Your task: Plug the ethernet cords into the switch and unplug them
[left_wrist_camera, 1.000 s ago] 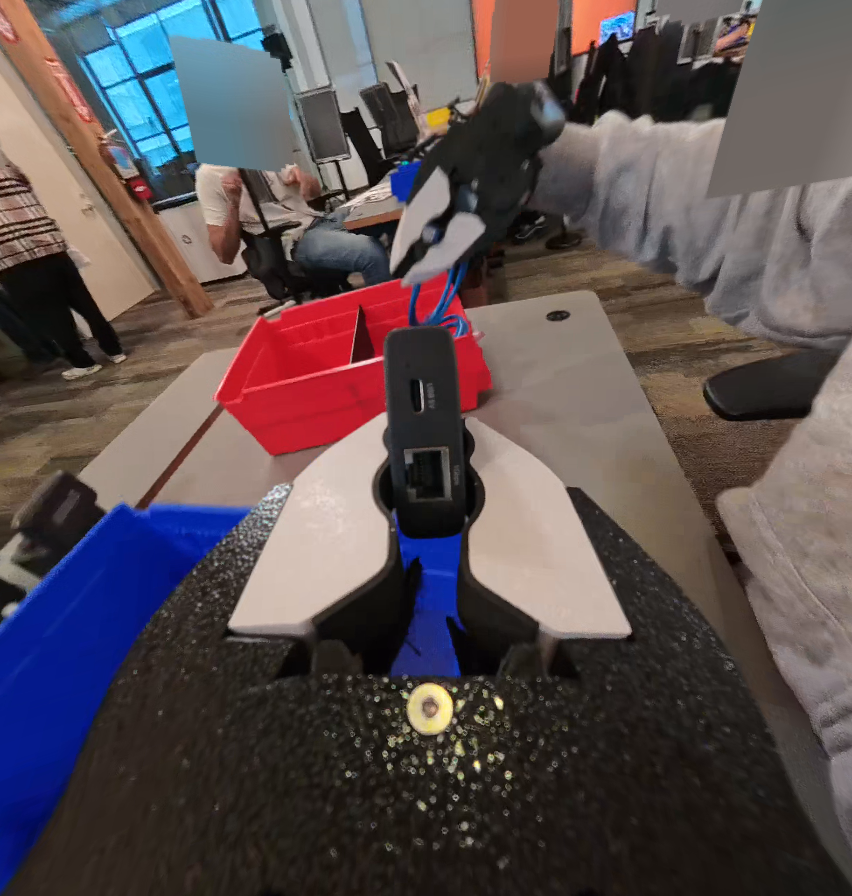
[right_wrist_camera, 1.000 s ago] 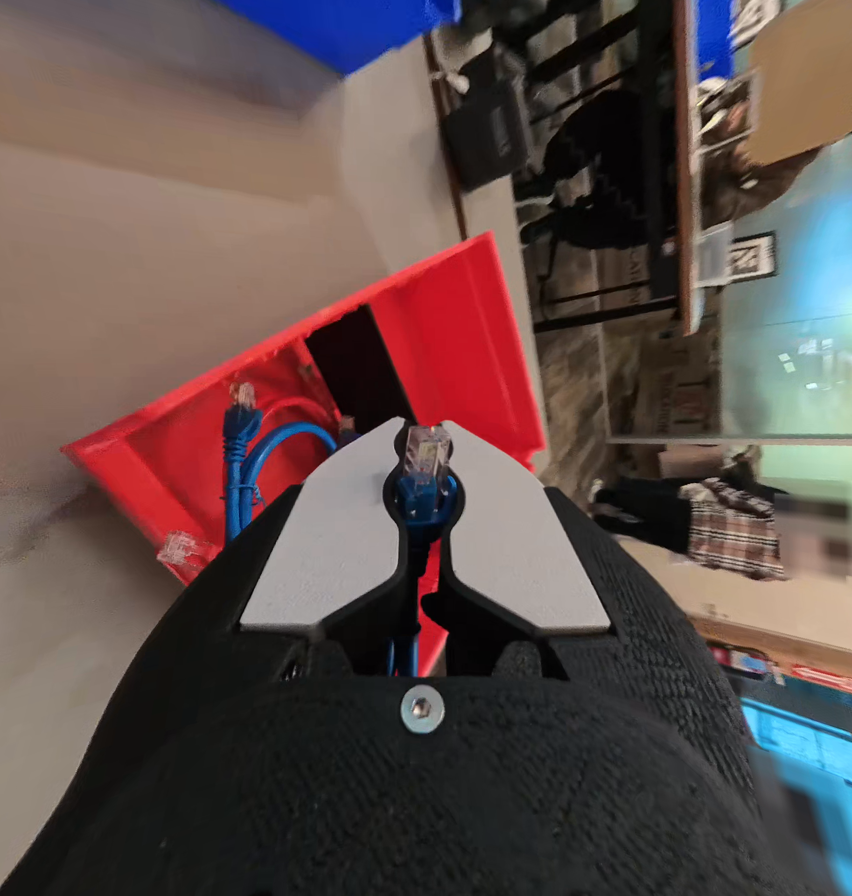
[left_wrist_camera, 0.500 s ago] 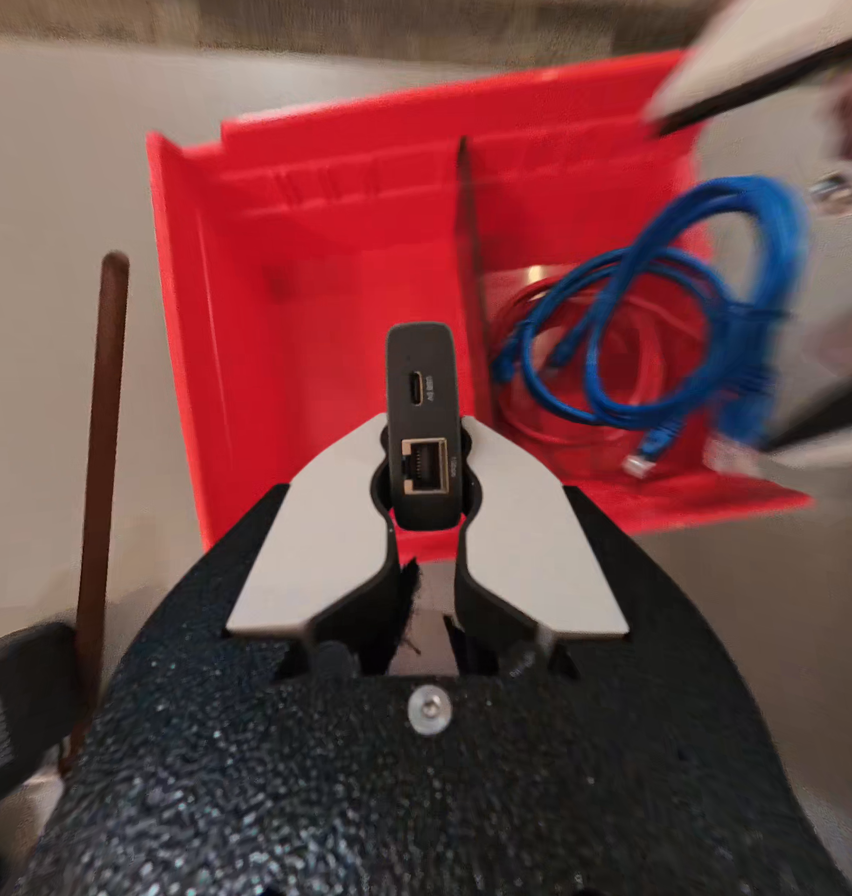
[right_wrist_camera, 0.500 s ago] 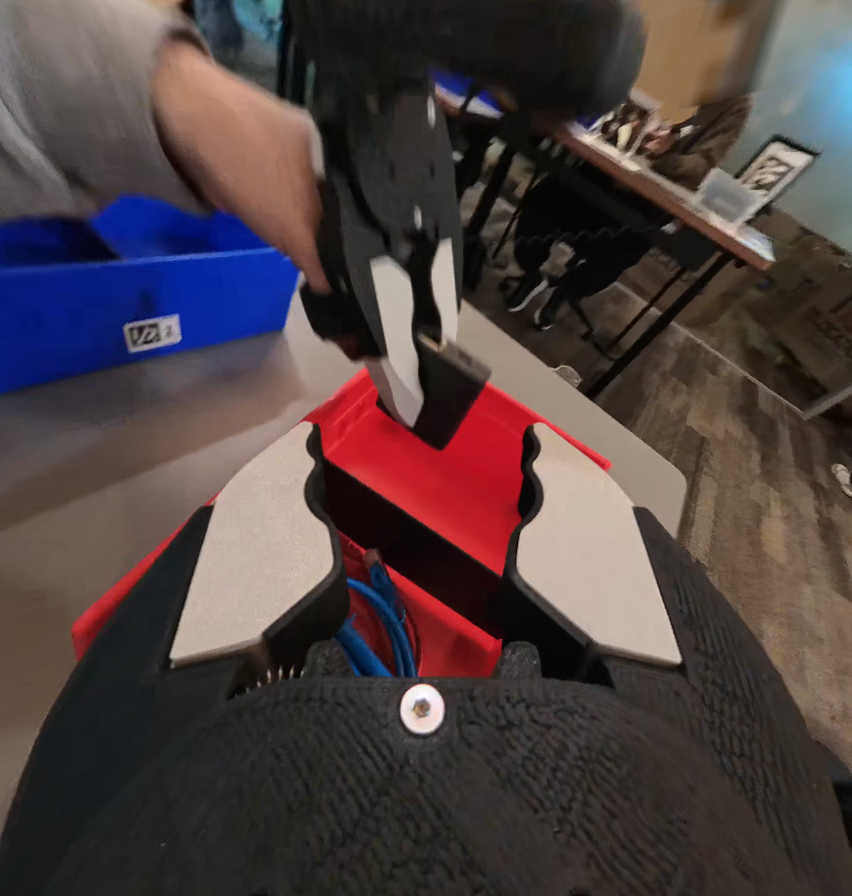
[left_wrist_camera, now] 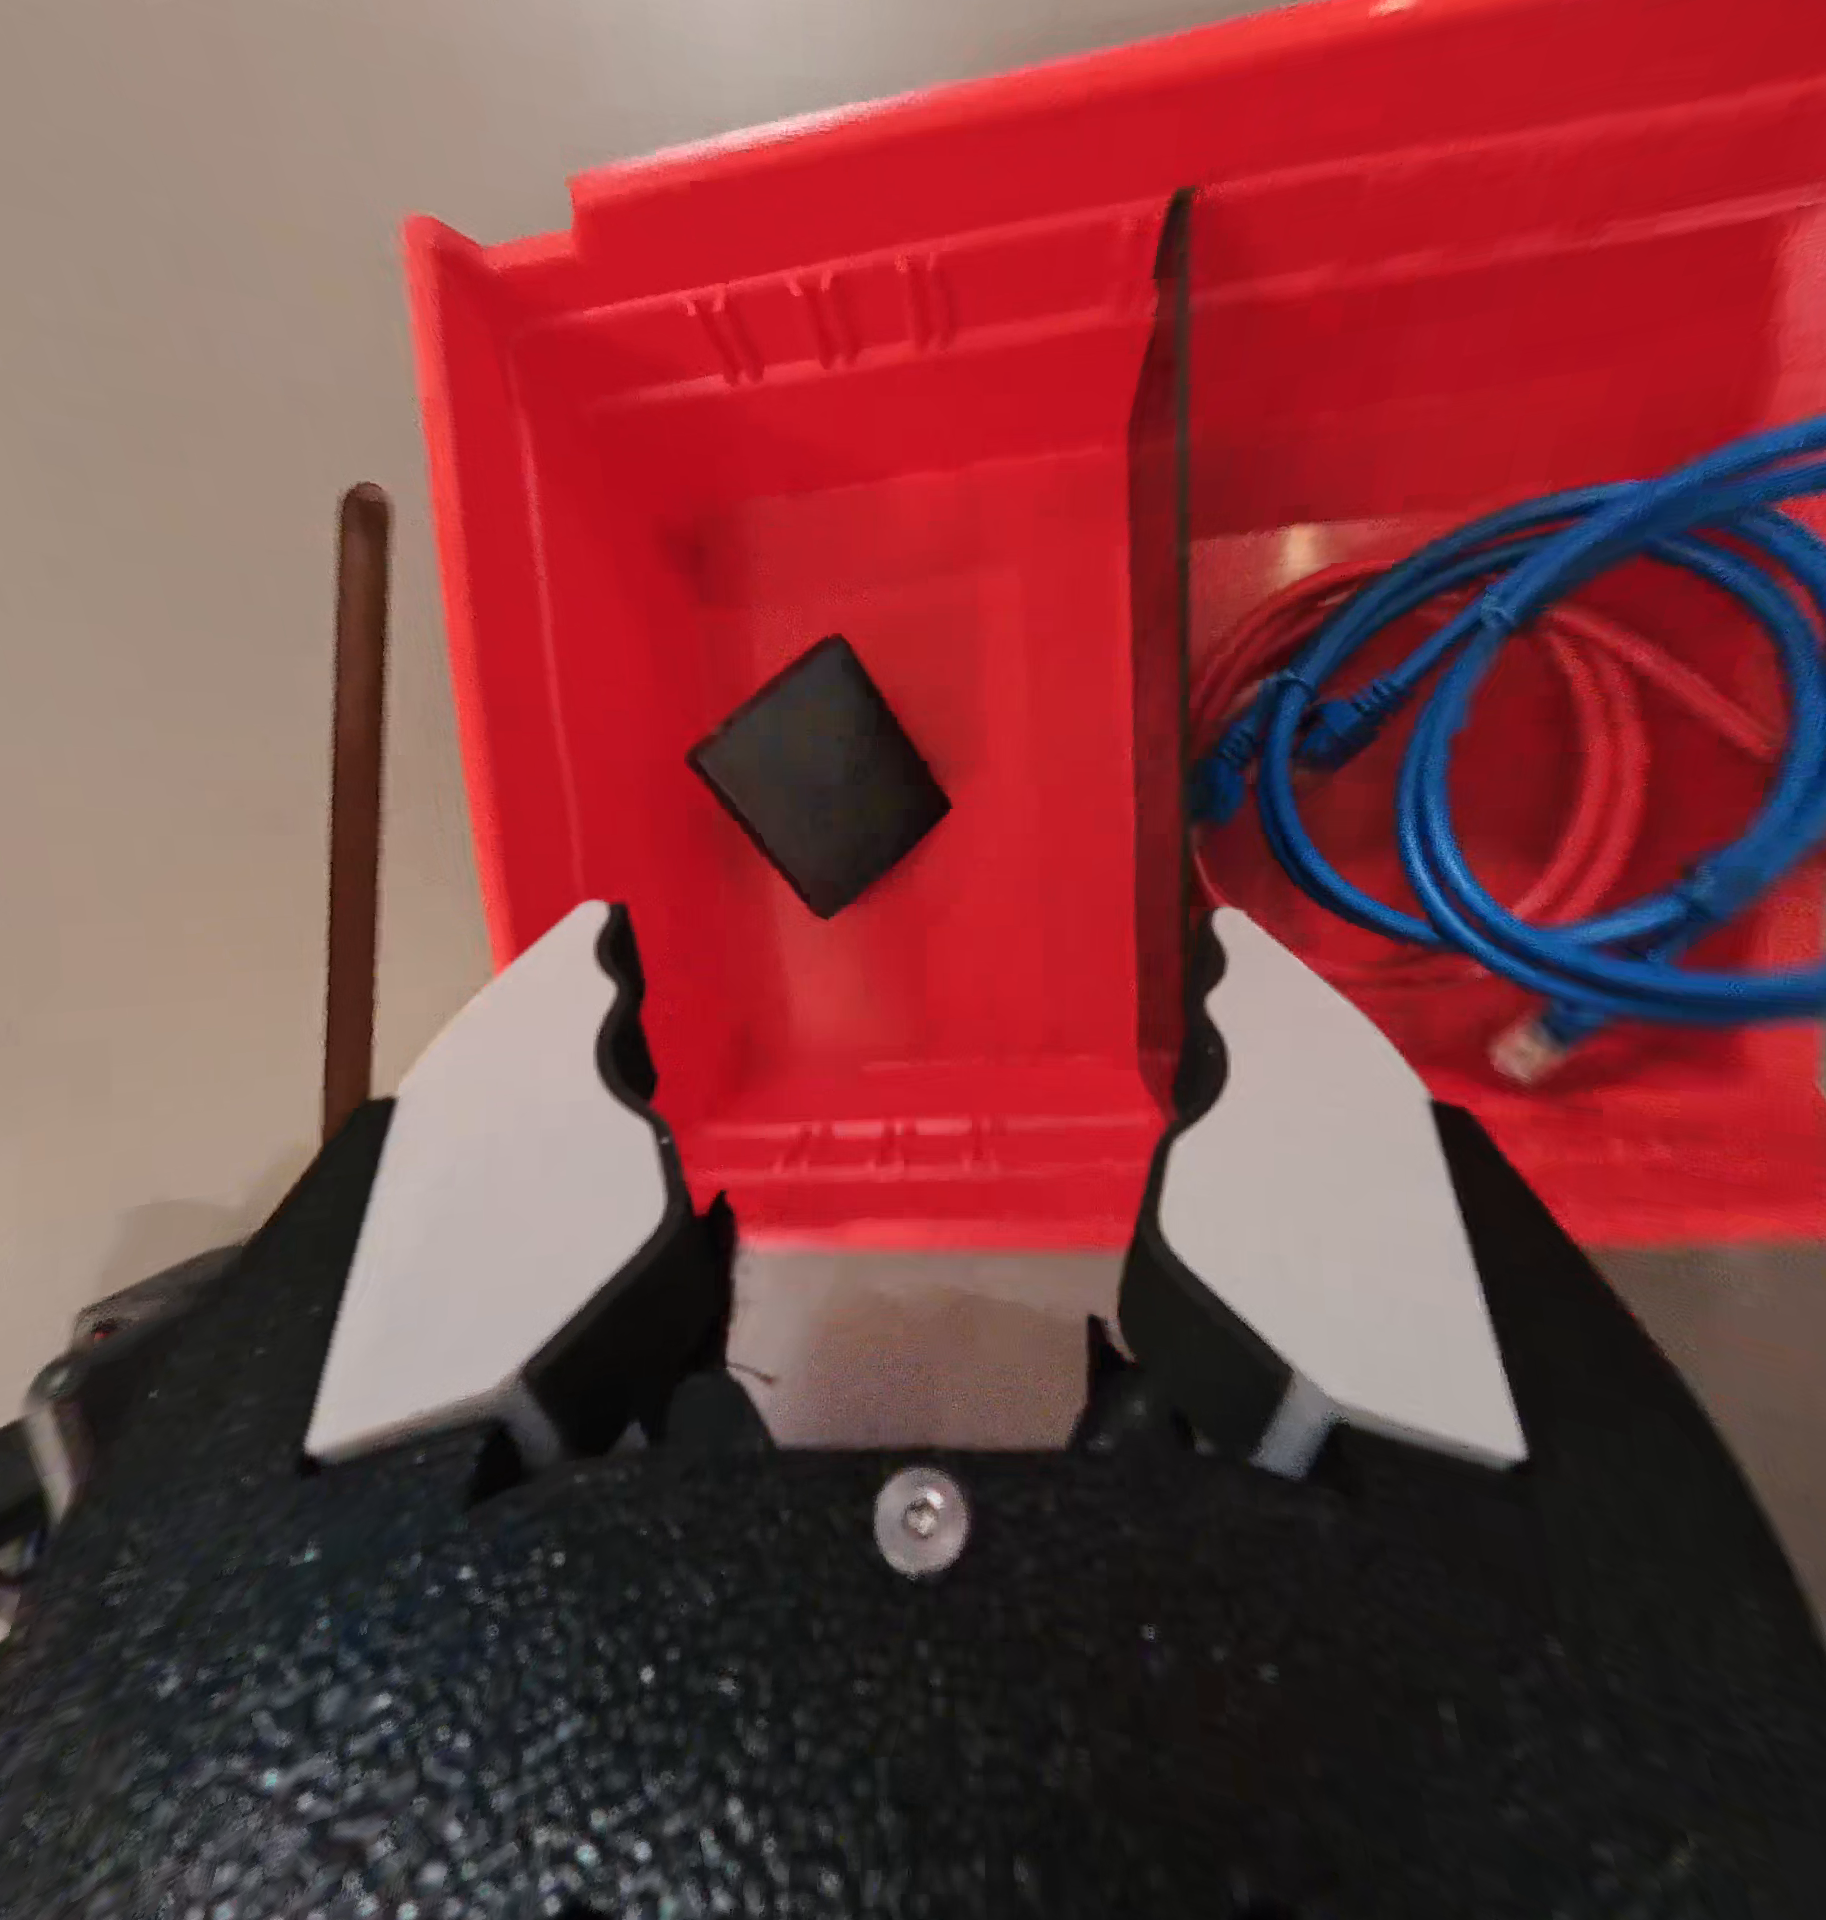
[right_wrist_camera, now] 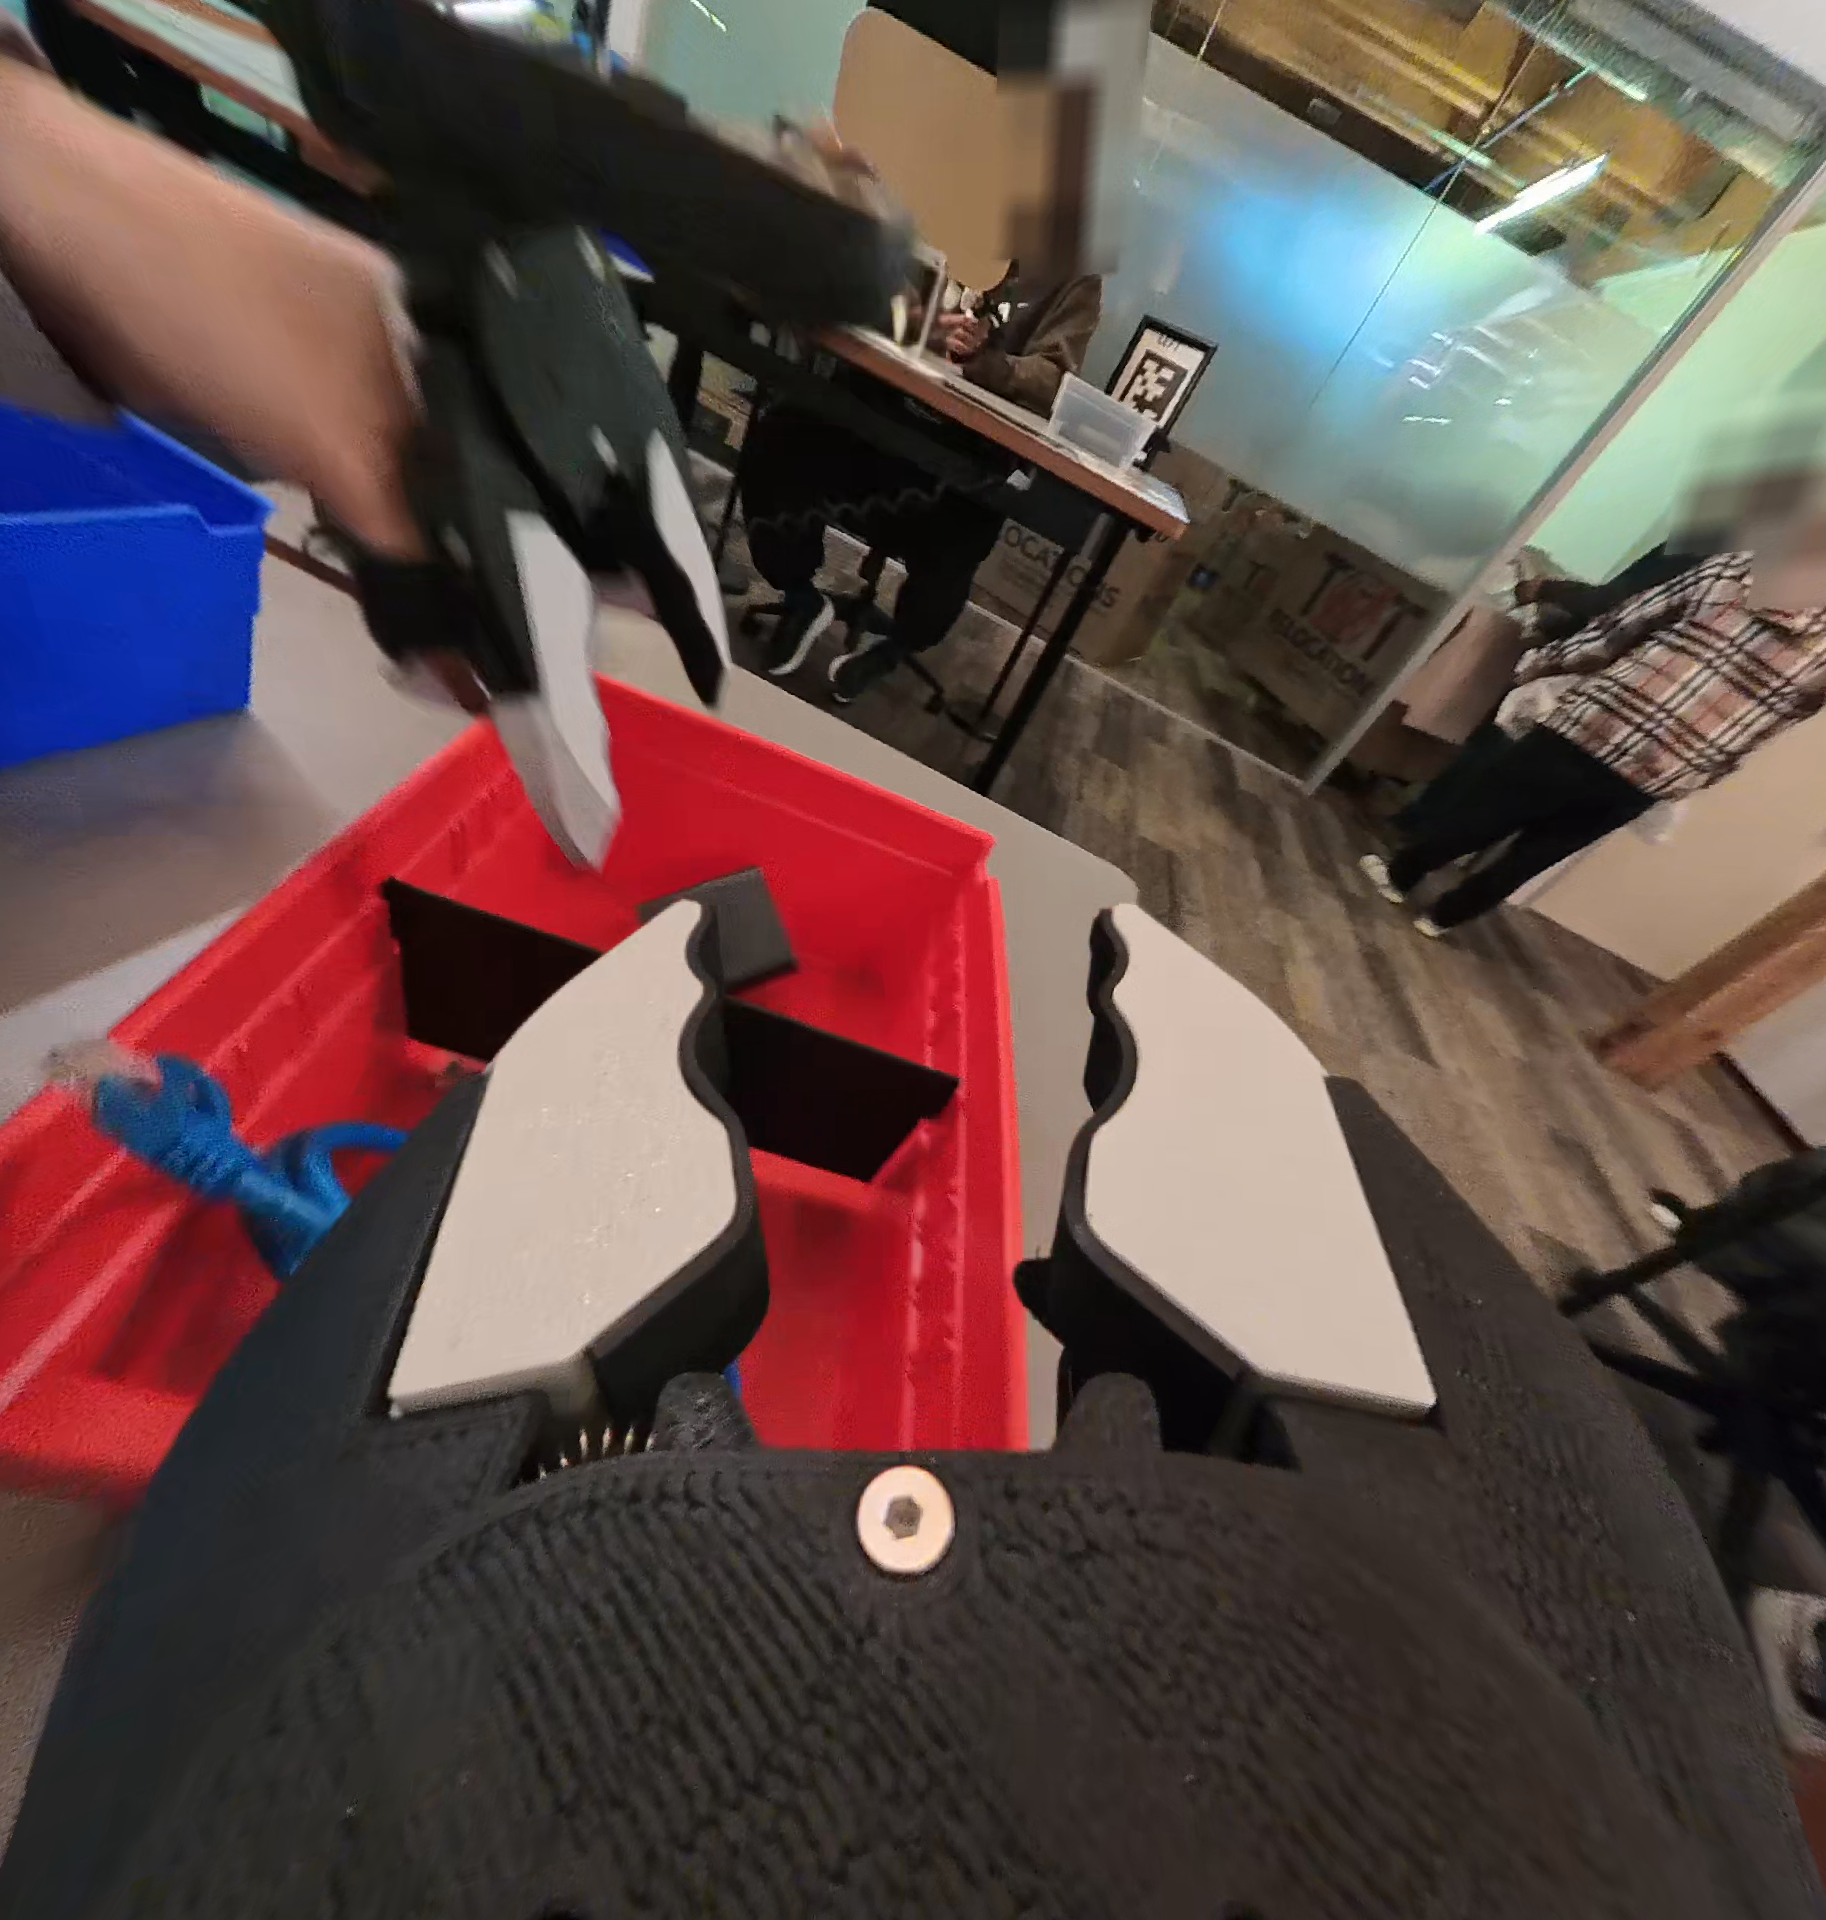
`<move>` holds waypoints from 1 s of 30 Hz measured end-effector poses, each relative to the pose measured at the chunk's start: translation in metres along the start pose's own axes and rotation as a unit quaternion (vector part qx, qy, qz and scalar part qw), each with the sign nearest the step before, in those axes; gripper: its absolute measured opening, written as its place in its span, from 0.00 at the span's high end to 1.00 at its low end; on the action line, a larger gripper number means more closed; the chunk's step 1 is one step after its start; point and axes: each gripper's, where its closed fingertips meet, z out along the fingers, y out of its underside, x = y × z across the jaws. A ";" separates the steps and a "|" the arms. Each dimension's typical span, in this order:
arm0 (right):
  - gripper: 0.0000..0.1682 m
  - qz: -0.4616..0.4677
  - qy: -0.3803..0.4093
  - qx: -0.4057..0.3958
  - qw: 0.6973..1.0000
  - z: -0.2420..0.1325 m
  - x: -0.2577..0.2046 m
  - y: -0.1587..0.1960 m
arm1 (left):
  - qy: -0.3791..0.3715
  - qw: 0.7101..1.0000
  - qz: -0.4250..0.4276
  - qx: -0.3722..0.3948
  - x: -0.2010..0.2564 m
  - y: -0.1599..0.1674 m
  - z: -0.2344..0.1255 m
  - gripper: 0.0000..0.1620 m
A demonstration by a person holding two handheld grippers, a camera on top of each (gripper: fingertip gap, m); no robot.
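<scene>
both grippers hovering over red bin point(left_wrist_camera: 493, 582), fingers spread wide, holding nothing; black box point(left_wrist_camera: 817, 774) lying inside, blue cable point(left_wrist_camera: 1615, 748) beside divider point(left_wrist_camera: 1163, 644).

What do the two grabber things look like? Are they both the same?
Yes, they match. The left gripper and the right gripper each have a bumpy black plastic body with one silver screw in the middle. Each has two flat, pale grey fingers with wavy black inner edges. A little metal spring shows at the base of the right one. The sleeves are not clearly seen in these views.
</scene>
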 end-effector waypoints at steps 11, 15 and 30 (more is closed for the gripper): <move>0.71 0.096 0.001 -0.208 0.973 -0.017 0.028 0.105 | -0.206 0.966 -0.155 0.031 0.009 0.241 -0.186 0.16; 0.72 0.062 -0.021 -0.285 0.956 0.002 0.017 0.128 | -0.225 0.924 -0.310 0.017 0.029 0.345 -0.197 0.13; 0.92 0.025 -0.045 -0.379 0.924 0.000 -0.028 0.130 | -0.133 0.902 -0.410 -0.025 0.056 0.438 -0.143 0.90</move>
